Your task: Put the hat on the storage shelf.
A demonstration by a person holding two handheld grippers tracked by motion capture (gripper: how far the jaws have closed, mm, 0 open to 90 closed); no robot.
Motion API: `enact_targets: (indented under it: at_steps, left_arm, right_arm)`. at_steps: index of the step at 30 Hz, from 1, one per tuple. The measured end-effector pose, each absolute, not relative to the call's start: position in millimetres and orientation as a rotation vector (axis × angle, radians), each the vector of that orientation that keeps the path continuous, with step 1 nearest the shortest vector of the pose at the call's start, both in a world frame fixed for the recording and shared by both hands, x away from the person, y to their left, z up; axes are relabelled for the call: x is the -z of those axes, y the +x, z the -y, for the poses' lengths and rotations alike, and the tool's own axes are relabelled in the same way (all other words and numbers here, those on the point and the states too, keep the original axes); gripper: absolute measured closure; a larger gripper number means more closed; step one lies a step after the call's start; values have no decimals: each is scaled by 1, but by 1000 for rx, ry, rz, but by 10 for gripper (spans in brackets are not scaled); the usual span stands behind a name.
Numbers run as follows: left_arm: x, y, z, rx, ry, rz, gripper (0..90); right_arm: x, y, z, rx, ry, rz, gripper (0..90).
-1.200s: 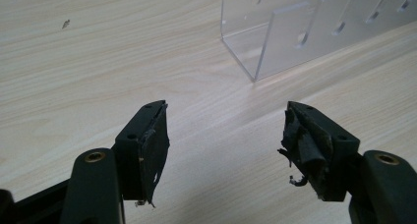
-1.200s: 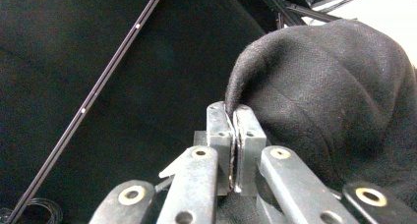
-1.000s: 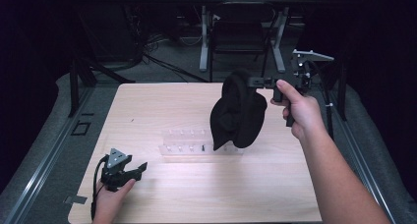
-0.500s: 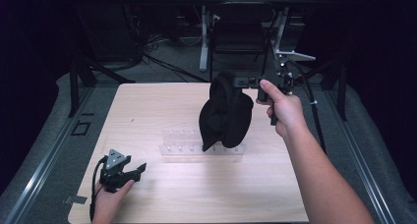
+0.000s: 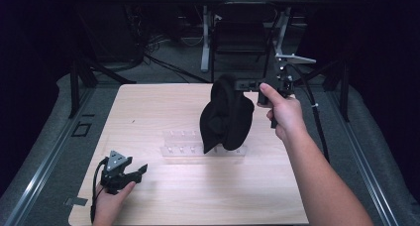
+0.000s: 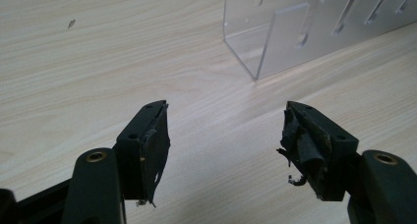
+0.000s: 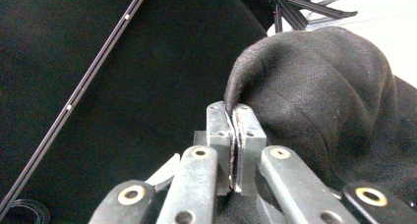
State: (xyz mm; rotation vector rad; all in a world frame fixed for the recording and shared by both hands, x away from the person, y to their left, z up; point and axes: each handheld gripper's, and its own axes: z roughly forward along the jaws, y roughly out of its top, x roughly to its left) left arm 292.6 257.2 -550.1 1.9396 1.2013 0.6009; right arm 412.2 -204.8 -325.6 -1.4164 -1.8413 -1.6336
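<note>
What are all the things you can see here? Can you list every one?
black cloth: one, black, hanging in the air above the clear rack, pinched at its top edge by the right gripper
clear rack: one, see-through plastic with slots, lying near the middle of the table
table: one, light wood, under everything
chair: one, dark, on the floor beyond the far edge of the table
right gripper: one, black, raised over the right part of the table, jaws shut on the cloth
left gripper: one, black, low at the near left of the table, jaws open with nothing between them
</note>
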Motion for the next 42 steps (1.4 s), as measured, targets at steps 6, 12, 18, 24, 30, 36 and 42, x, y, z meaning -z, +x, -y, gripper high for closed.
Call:
enact_targets:
  at_steps: [6,12,18,24,30,36,42]
  left_arm:
    - [547,291,-251,-594,1932,-1176,355]
    - [538,289,-241,-602,1924,-1132,367]
    - [521,289,-213,-600,1937,-1019,399]
    - [516,288,-190,-581,1971,-938,446]
    - [510,291,-169,-542,1964,-892,475]
    - [502,293,-141,-517,1953,-833,486]
    - [496,294,-120,-480,1949,-794,514]
  right_arm:
    - [330,410,209,1636,-1424,1841,879]
    - [334,407,212,1628,-1413,1835,878]
    - [332,403,208,1638,-1391,1828,878]
    - [331,403,207,1640,-1384,1830,878]
    - [332,404,205,1643,-1383,1819,878]
    - [331,405,204,1644,-1375,1820,878]
    - [331,404,202,1644,-1365,1825,878]
